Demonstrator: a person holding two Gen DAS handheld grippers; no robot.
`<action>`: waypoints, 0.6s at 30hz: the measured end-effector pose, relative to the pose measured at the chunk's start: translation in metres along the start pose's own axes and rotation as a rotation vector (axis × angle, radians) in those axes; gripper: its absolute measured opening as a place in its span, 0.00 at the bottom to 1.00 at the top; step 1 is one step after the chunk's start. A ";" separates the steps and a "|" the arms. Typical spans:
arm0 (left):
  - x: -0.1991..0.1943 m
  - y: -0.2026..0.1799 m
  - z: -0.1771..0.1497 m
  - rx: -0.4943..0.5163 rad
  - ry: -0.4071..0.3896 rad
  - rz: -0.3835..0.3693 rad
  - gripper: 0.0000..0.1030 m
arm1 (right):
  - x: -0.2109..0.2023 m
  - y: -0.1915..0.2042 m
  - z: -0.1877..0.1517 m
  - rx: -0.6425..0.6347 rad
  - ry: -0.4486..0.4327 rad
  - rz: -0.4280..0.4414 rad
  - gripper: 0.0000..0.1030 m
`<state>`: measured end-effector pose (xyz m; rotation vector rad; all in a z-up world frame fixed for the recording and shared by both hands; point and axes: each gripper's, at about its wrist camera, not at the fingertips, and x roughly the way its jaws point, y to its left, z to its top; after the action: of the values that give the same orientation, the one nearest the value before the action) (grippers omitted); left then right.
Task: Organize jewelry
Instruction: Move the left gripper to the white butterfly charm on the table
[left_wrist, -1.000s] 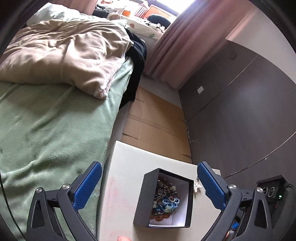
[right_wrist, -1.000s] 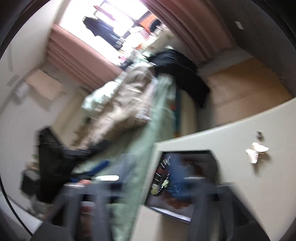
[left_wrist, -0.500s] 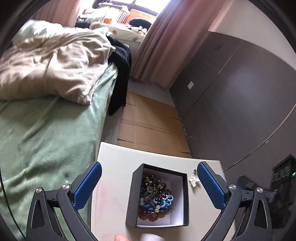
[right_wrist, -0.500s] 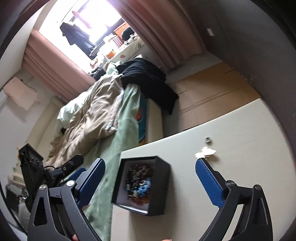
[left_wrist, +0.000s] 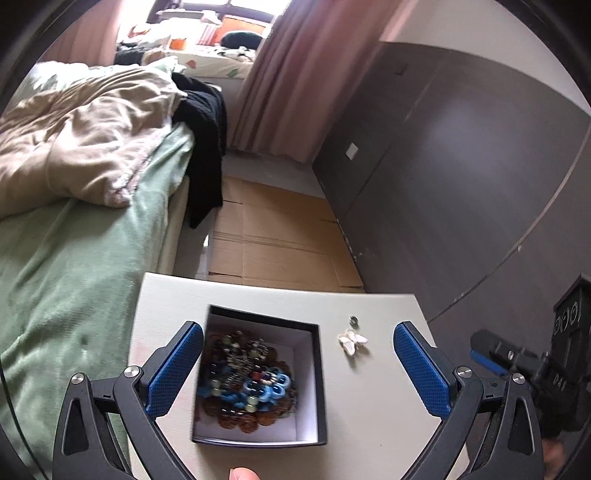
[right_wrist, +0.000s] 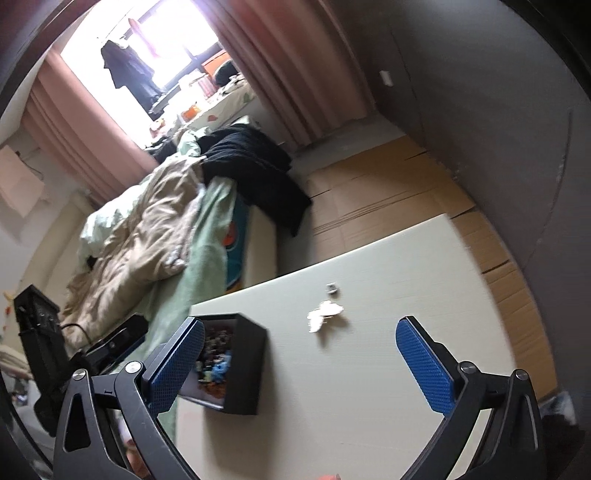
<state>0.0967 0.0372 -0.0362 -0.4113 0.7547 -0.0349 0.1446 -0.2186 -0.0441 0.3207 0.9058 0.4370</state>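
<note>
With both tools spread wide and empty, left tool (left_wrist: 298, 363) over the black jewelry box (left_wrist: 258, 376) and right tool (right_wrist: 300, 363) nearer the white butterfly brooch (right_wrist: 325, 312) lying loose on the surface (right_wrist: 369, 369) beside a small ring (right_wrist: 331, 288), best lowered square over the brooch, pinched gently, then lifted clear of the box wall.

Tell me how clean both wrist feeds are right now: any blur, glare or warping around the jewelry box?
Left wrist: sharp overall, slight smear on the black box near its left wall; butterfly piece crisp; fisheye bends the wall lines. Right wrist: window blown out, butterfly piece and small ring softly smeared, table curved by distortion.
</note>
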 end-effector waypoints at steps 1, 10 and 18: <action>0.002 -0.005 -0.001 0.012 0.007 -0.002 1.00 | -0.003 -0.003 0.001 0.001 -0.007 -0.019 1.00; 0.015 -0.037 -0.005 0.062 0.057 0.005 0.99 | -0.021 -0.035 0.012 0.048 -0.022 -0.076 1.00; 0.031 -0.078 0.001 0.158 0.081 0.051 0.99 | -0.033 -0.067 0.019 0.076 -0.014 -0.096 0.98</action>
<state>0.1296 -0.0396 -0.0267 -0.2416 0.8360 -0.0635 0.1569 -0.2948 -0.0405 0.3484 0.9212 0.3117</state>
